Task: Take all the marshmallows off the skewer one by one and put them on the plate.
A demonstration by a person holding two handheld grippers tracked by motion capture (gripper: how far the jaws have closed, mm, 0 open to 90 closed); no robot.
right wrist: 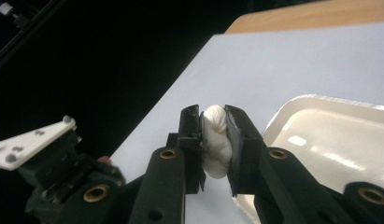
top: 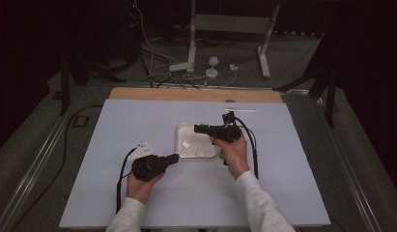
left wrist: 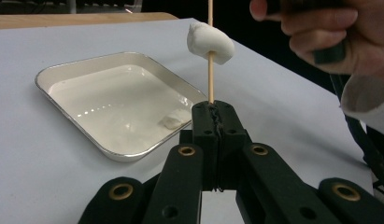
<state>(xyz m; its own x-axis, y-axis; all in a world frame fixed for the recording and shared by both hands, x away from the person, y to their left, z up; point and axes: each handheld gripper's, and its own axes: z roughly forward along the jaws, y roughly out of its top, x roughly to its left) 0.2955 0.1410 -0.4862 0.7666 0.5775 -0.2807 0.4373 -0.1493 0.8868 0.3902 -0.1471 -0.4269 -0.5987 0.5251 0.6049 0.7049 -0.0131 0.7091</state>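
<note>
My left gripper is shut on the bottom end of a thin wooden skewer, which stands upright. A white marshmallow is threaded on it above the jaws. My right gripper is shut on a second white marshmallow, squeezed between its pads, above the far part of the white tray. One more marshmallow lies in the tray's near corner. The left gripper's body appears at the lower left of the right gripper view.
The tray sits mid-table on a pale blue-grey mat. A thin white stick lies near the mat's far edge, by the wooden table strip. Cables and a white stand are on the floor beyond.
</note>
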